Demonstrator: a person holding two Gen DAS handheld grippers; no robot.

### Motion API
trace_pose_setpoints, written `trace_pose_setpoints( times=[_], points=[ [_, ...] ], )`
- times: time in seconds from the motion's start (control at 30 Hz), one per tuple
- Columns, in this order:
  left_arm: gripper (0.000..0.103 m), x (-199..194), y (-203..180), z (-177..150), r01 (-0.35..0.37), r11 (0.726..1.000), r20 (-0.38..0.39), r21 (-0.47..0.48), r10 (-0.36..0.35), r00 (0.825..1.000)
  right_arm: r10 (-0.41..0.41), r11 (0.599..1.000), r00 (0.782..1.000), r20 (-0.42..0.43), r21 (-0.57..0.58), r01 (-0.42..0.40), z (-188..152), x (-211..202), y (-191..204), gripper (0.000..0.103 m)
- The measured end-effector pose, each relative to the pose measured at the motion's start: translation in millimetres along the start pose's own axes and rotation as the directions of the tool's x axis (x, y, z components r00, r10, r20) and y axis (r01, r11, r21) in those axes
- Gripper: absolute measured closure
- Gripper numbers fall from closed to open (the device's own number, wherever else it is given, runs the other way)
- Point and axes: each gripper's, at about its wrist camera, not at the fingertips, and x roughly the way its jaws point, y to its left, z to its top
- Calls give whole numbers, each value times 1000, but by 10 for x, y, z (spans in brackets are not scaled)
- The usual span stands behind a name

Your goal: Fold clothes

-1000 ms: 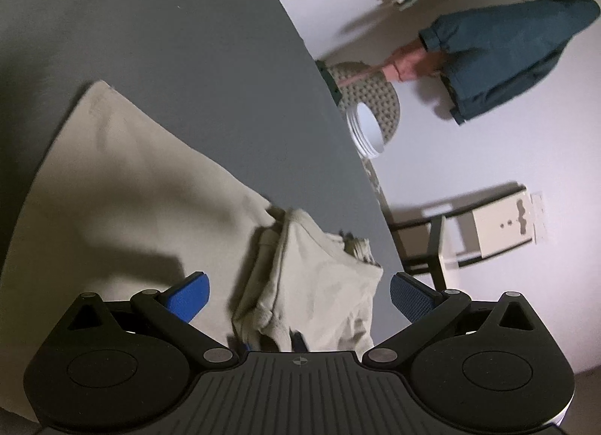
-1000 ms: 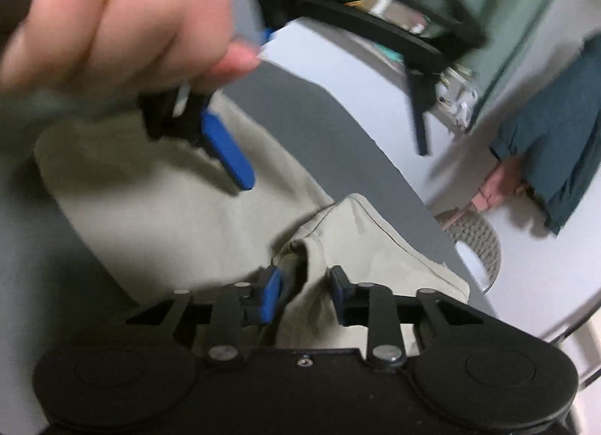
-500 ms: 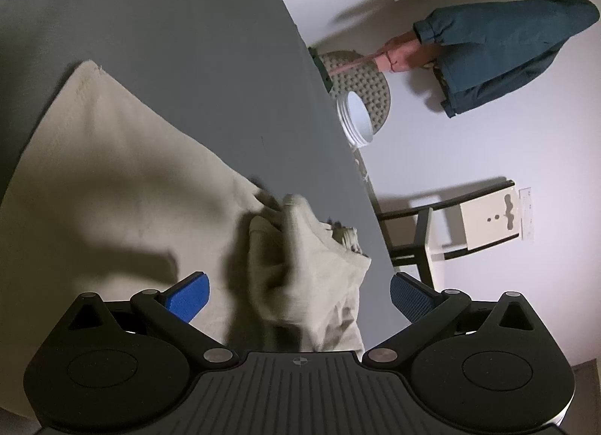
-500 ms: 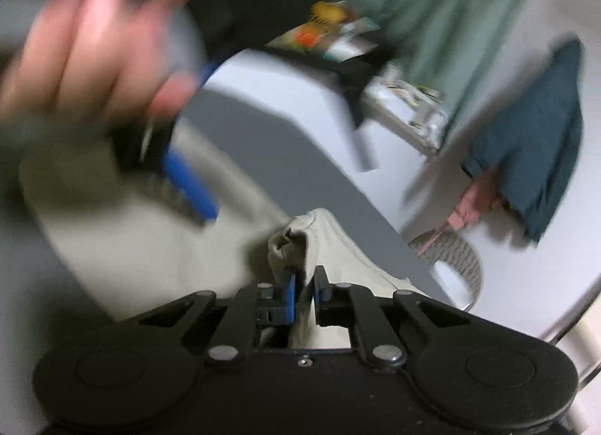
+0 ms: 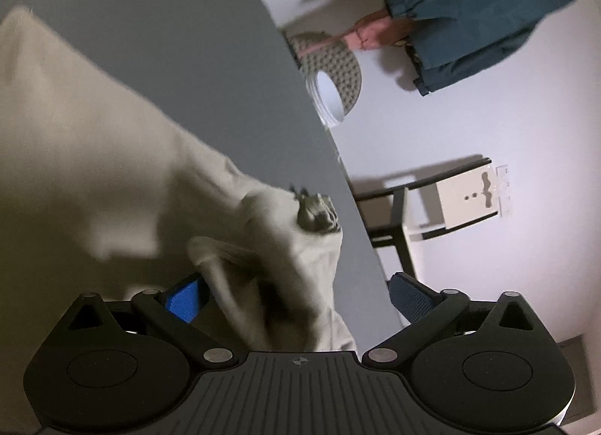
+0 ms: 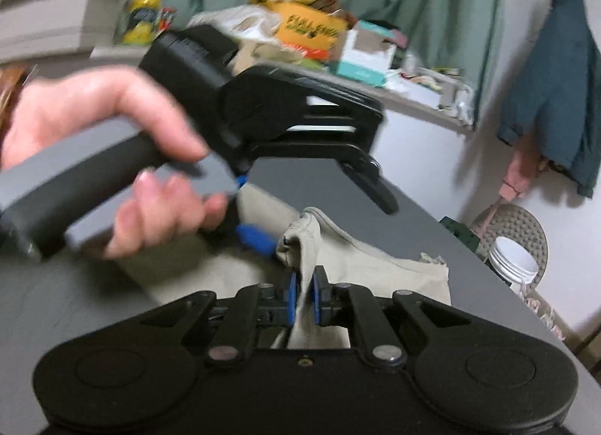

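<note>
Both my feeds are dim, indoor light, colours muted. Strong fisheye bending with black corners at the frame edges. Left wrist view: the crumpled beige cloth garment [image 5: 112,157] is smeared by motion blur near the lens; hard shadows fall on the white wall [image 5: 488,127]. Right wrist view: the person's bare hand [image 6: 112,157] and cluttered background shelf [image 6: 300,40] are blurred.

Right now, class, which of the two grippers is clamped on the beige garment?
The right gripper: its blue pads are closed on a raised fold of the beige garment. The left gripper hangs wide open, gripping nothing.
</note>
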Motion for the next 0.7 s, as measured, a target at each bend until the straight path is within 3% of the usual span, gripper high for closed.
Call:
trace_pose_setpoints(
  times=[0.03,0.07,0.1,0.17,0.27,0.3,0.4,0.53,0.63,0.7],
  points=[
    [37,17,2,4,1,1000,-7,1,-1,1000,-3,1000,1000,-9,-25,2,1,16,35,91],
    [57,24,1,16,2,1000,-8,0,-2,1000,-1,999,1000,-18,-39,0,-2,15,62,83],
    [64,22,-9,18,-2,1000,-3,22,3,1000,-3,999,1000,-21,-41,2,-3,1,81,78],
    [77,14,-30,20,-12,997,9,72,12,1000,-10,1000,1000,-23,-15,10,1,-71,58,54],
    [88,12,-89,36,-29,991,19,128,27,999,-41,995,999,-26,88,43,22,-253,-94,42],
    [96,-2,-107,50,-23,991,22,133,20,1000,-41,991,998,-41,128,46,9,-310,-156,42],
    [97,-47,-196,91,14,988,34,151,-20,999,-6,977,993,-115,213,31,-82,-422,-313,42],
    [98,-21,-350,195,70,984,46,161,-78,996,-40,994,976,-214,95,62,-204,-376,-253,43],
    [99,-44,-428,256,70,986,60,152,-80,995,-46,998,976,-211,27,53,-262,-254,-148,44],
    [99,-112,-397,299,98,988,68,116,-107,992,4,998,981,-194,55,7,-265,-158,-93,45]
  ],
)
